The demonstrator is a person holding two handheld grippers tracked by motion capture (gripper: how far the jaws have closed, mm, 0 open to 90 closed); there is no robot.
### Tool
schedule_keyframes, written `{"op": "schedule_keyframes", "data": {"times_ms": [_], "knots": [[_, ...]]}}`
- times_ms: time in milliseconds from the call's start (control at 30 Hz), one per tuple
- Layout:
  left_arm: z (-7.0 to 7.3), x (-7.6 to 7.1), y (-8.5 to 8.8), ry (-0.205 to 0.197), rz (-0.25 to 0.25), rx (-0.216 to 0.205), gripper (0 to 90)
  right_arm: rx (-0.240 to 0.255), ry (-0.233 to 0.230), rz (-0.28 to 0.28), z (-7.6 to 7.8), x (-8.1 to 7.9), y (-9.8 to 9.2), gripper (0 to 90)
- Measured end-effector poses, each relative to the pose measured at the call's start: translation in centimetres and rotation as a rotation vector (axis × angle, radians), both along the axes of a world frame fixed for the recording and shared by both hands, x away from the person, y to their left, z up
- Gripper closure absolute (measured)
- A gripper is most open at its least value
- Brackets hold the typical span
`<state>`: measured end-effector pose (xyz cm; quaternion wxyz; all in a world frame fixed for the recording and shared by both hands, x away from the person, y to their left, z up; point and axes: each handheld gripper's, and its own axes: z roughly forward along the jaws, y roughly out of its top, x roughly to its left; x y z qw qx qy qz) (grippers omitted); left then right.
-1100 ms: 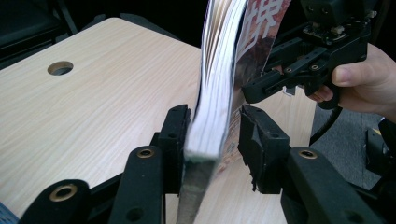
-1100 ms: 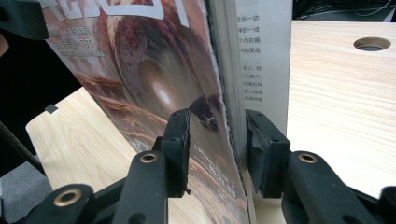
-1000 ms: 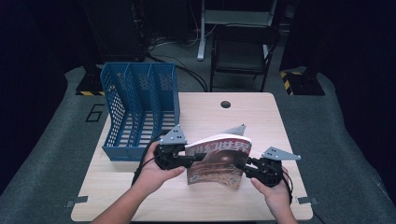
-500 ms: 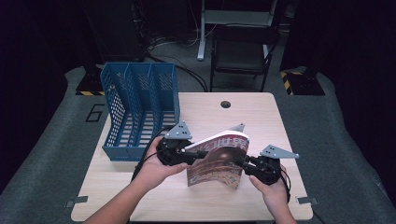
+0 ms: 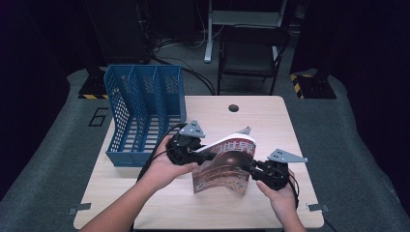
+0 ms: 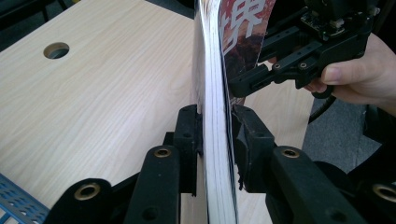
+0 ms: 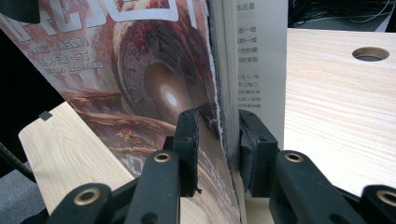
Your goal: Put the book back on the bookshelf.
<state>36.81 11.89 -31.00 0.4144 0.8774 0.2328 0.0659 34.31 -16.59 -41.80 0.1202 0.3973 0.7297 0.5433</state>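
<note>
A thick paperback book (image 5: 223,166) with a reddish-brown cover stands on its lower edge on the wooden table (image 5: 275,125), held between both grippers. My left gripper (image 5: 200,155) is shut on the book's left edge; its jaws have just been closing on the page block (image 6: 215,93), which its pads (image 6: 189,135) press from both sides. My right gripper (image 5: 251,168) is shut on the right edge, its jaws also having closed in the last second; its pads (image 7: 187,140) clamp the cover (image 7: 154,79) and pages. The right gripper (image 6: 299,60) and its hand appear beyond the book.
A blue mesh file rack (image 5: 145,111) with three slots stands at the table's left side, just behind my left hand. A round cable hole (image 5: 233,108) lies at the table's far middle. A dark chair (image 5: 251,53) stands beyond the table.
The book has been tipped up from a flatter slant to stand more upright. My left hand has risen a little with its edge; the right hand stayed put.
</note>
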Motion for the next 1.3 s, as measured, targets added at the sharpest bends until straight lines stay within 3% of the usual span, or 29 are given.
{"op": "schedule_keyframes", "data": {"times_ms": [100,300,567,733,1033,1300], "knots": [[0.0,0.0,-0.1,0.011,0.002,-0.009,71.3,-0.008,0.003,0.003,0.0,0.0,0.0,71.0],[0.3,0.4,-0.4,-0.008,-0.002,0.006,70.7,-0.011,-0.003,0.005,0.0,0.1,0.1,70.9],[0.3,0.8,-0.4,0.016,0.001,-0.012,69.5,-0.003,-0.001,0.005,0.0,0.1,0.2,70.8],[0.5,0.9,-0.6,0.004,-0.026,0.022,70.7,-0.004,-0.002,0.003,-0.1,0.2,0.2,70.7],[0.6,1.1,-0.9,0.015,0.003,0.053,76.6,-0.001,-0.004,0.005,-0.1,0.2,0.2,70.7],[0.8,1.3,-1.3,0.009,-0.009,0.088,78.9,-0.001,-0.002,0.002,-0.1,0.3,0.2,70.5]]}}
